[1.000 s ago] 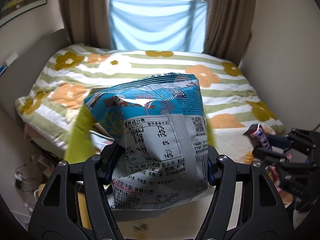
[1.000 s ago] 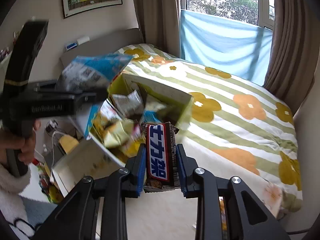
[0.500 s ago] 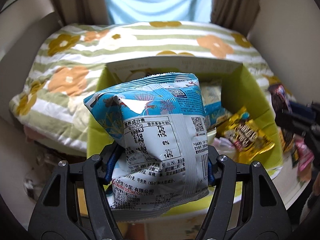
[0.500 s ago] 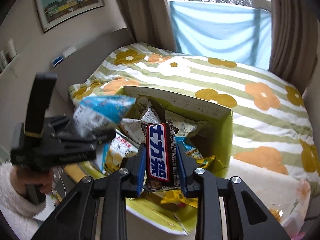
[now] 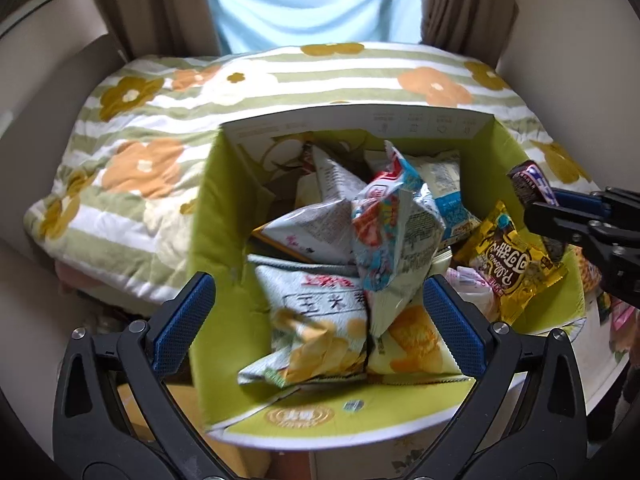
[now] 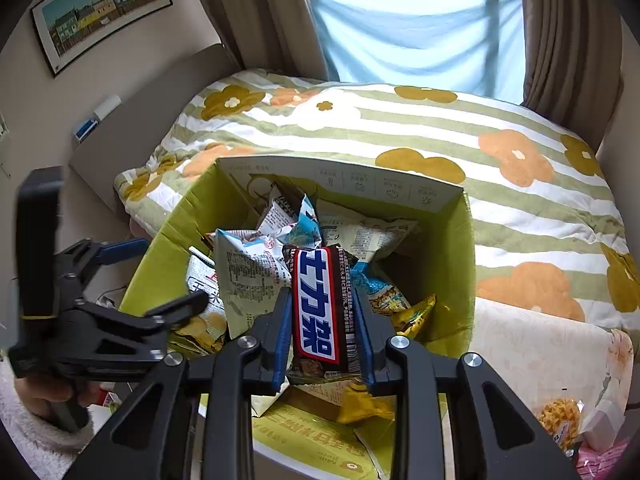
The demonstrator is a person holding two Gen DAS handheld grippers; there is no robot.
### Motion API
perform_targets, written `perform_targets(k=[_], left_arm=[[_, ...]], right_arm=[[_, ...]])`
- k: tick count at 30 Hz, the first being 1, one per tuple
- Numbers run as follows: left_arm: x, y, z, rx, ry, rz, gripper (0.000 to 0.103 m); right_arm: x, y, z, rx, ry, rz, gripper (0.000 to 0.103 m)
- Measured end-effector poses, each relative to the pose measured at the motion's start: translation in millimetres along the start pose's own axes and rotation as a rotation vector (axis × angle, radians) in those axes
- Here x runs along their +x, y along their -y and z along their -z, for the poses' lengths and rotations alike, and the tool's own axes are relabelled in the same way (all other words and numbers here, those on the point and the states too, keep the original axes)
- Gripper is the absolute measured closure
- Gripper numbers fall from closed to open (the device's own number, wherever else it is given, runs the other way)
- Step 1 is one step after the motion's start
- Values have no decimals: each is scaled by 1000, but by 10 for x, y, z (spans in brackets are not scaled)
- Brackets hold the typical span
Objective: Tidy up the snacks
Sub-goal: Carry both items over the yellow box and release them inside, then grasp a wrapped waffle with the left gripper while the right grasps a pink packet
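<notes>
While jaws gape, chip bag [image 5: 394, 236] lies beyond.

Snack-filled green box [image 5: 224, 216] beside bed [image 5: 132, 168]

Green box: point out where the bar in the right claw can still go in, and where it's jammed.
The green box has a bare pocket at its far right corner, between the right wall and the yellow bag. The middle and left are piled with snack bags. The chocolate bar sits in the right claw.
</notes>
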State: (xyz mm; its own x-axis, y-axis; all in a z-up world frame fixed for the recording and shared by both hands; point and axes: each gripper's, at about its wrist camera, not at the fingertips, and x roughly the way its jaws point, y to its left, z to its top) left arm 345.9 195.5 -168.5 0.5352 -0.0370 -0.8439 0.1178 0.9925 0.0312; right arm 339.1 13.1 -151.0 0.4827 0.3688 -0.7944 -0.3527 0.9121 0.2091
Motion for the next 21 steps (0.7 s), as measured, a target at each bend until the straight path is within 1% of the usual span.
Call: perform_targets(k=[2,6,7,8,9,10,11,13,16,21], left_arm=[[-22,-44,25,-13,-1,-3,0],[-24,-49,54,-23,-12,-35,0],[-30,-46,66,-24,-13,-47,0],[-38,-43,75,-26,-13,-57,0],[-45,-42,83,-26,-11,-63,0],[-58,-38,98,-25,-9,-70,0],[-64,-33,103,-25,-9,-72,0],[-76,-31,126,-29,-13,-86,0],[-95,-43,155,-40,-20,-84,0],[-191,-72,188,-58,-12,-83,0]], right_arm=[[44,-15,3,-10,-12,2,77],[154,-25,-9,-1,-37,-4,77],[192,-27,-12,1,-51,5,73],[219,-26,-13,1,-60,8,56],[242,-43,-4,-2,-71,9,42],[252,-55,3,-5,-75,6,14],[252,-68,21,-10,-74,1,0],[236,-92,66,-26,-68,-4,1],[226,-118,115,-50,-71,4,1],[151,-144,153,-57,-46,-25,1]])
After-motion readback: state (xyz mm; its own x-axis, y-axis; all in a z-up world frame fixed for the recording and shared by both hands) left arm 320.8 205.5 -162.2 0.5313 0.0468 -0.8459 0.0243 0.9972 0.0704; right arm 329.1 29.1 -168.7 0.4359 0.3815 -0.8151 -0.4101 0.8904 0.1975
